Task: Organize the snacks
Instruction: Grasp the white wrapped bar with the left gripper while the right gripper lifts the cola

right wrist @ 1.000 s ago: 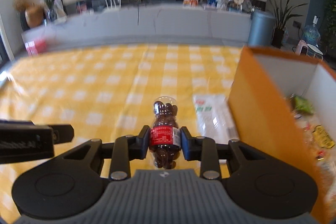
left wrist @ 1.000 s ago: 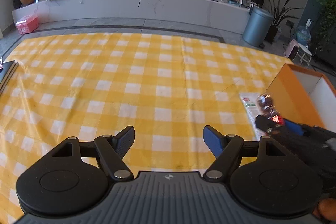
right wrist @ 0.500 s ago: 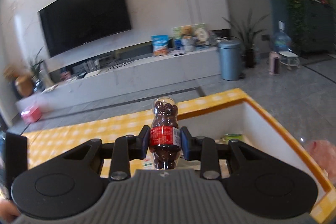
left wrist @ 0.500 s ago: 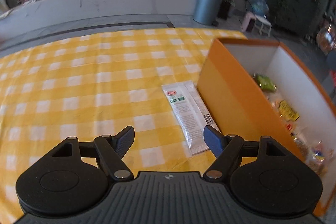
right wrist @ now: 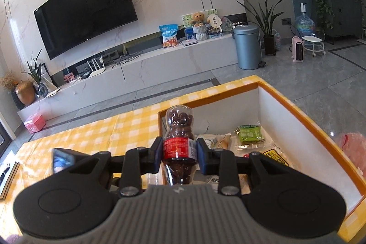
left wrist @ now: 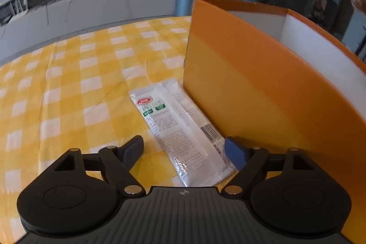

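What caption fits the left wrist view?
Open left gripper straddling white snack packet beside orange box.

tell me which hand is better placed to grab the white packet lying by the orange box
Left. The left gripper has just been opening its jaws, and the white snack packet lies on the yellow checked tablecloth between them, untouched. The right gripper is shut on the candy bottle above the orange box.

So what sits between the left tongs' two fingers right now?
In the left wrist view, the left tongs have just been opening; between the fingers lies the near end of the white snack packet on the checked cloth, not gripped.
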The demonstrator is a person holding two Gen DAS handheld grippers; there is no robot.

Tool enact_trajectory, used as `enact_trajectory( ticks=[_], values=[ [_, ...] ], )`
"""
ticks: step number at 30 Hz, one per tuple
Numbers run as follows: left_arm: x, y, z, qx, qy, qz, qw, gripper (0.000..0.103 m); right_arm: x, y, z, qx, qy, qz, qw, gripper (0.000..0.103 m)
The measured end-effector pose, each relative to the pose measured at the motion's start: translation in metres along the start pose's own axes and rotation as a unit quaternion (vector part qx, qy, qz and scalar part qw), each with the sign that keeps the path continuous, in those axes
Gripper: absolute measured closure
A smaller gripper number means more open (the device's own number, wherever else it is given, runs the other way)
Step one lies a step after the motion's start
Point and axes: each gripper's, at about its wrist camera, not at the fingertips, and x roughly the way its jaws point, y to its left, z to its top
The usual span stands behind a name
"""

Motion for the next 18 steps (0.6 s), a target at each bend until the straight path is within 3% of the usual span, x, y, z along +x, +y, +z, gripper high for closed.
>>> enact_trajectory(
  ticks=[3, 11, 14, 18],
  values=[
    [-0.001, -0.004, -0.002, 0.022, 0.013, 0.017, 0.9995, 0.005, 0.0, 0.0, 0.0, -0.001, -0.001, -0.002, 1.0, 0.073],
    [-0.021, 0.041, -0.008, -0.01, 0.061, 0.05, 0.9968, 0.007, 0.001, -0.003, 0.002, 0.002, -0.001, -0.009, 1.0, 0.073],
    [-0.029, 0.053, -0.007, -0.008, 0.071, 0.032, 0.9969, 0.017, -0.001, -0.002, 0.002, 0.002, -0.002, -0.007, 1.0, 0.073],
    [-0.034, 0.044, 0.004, -0.006, 0.036, -0.004, 0.9993, 0.012, -0.002, -0.001, 0.002, 0.001, -0.003, -0.007, 1.0, 0.073]
  ],
)
